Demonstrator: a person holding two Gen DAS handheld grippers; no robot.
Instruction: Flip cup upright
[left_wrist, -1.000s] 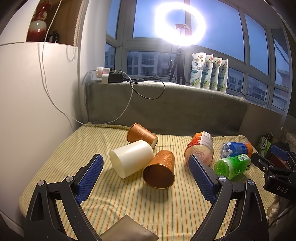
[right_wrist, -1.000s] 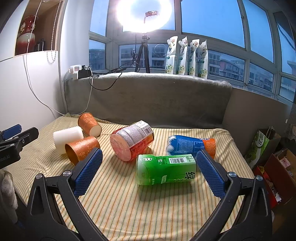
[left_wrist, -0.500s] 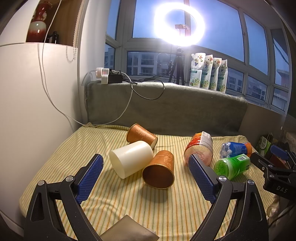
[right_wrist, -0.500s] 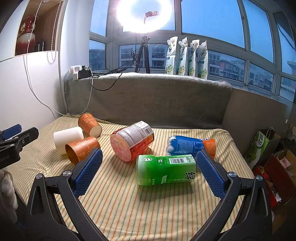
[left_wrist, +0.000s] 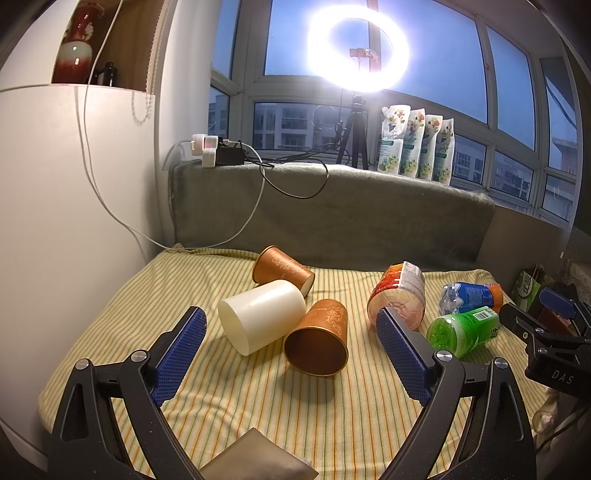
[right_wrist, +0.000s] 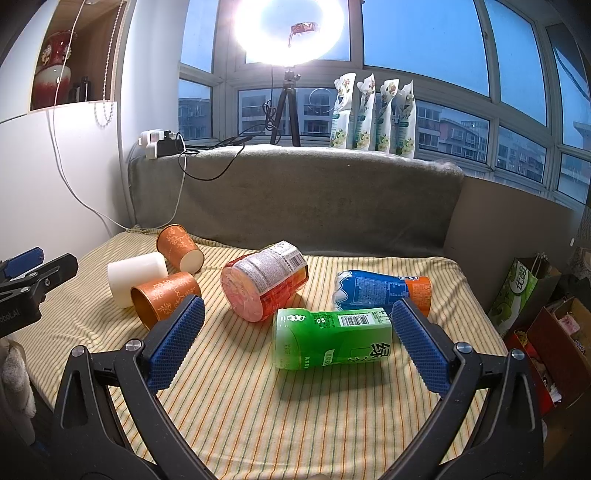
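1. The left gripper (left_wrist: 291, 341) has its fingers spread wide and holds nothing; it hovers above the near edge of the striped cloth (left_wrist: 258, 406) that covers the surface.
2. The right gripper (right_wrist: 297, 338) is also released, with its blue pads (right_wrist: 177, 343) far apart; between them, on the cloth, lies the green bottle (right_wrist: 332, 338).
3. All cups lie on their sides. The near copper cup (left_wrist: 319, 338) points its open mouth toward the left camera. The white cup (left_wrist: 260, 315) touches it on the left, with its closed base facing the camera.
4. The far copper cup (left_wrist: 282, 269) lies behind the white cup, and its mouth is partly hidden by it in the left view. In the right view its white inside shows.
5. The red noodle cup (right_wrist: 264, 284) lies on its side near the middle. In the left view the right finger covers its lower edge.
6. The blue bottle (right_wrist: 380, 290) lies behind the green one, and the right finger hides part of its orange end in the right view.
7. A grey flat thing (left_wrist: 258, 458) at the bottom of the left view is cut off, and I cannot tell what it is.
8. There is free cloth in front of the cups, near the front edge. A grey padded back (right_wrist: 314, 192) closes the far side and a white cabinet (left_wrist: 74, 221) the left side.
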